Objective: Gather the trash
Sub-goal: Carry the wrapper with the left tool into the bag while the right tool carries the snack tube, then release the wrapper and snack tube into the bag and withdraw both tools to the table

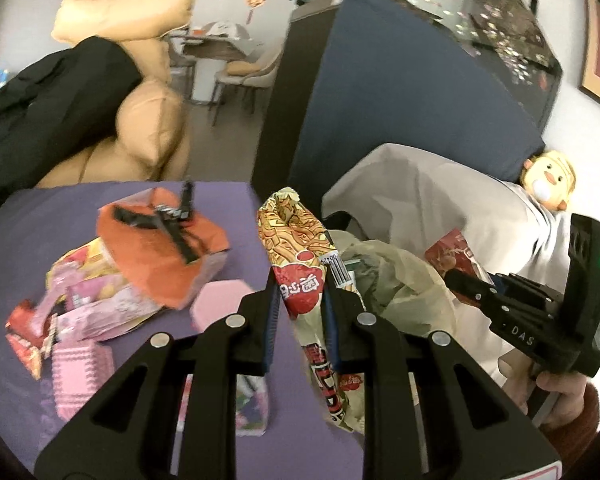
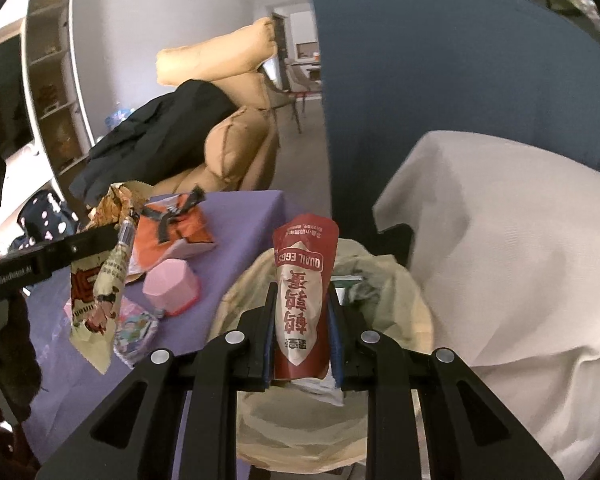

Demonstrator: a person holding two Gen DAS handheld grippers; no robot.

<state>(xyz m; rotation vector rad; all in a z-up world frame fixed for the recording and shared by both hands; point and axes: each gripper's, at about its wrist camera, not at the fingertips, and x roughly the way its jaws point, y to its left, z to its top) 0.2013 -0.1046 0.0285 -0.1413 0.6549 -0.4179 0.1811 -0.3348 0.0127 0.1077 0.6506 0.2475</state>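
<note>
Now L claw (image 1: 300, 292) clamped on noodle pack (image 1: 300, 256), R claw (image 2: 302, 312) on egg pack (image 2: 304, 280), prob. above bin bag (image 2: 396, 280); more wrappers (image 1: 100, 300) on desk (image 1: 228, 200).

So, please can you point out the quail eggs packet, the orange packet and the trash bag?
quail eggs packet (image 2: 305, 296): right wrist view, on its white middle panel.
orange packet (image 1: 156, 256): left wrist view, on its orange top face.
trash bag (image 2: 400, 300): right wrist view, on its beige rim.

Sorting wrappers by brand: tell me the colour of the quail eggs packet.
Dark red with a white centre panel; right wrist view.
</note>
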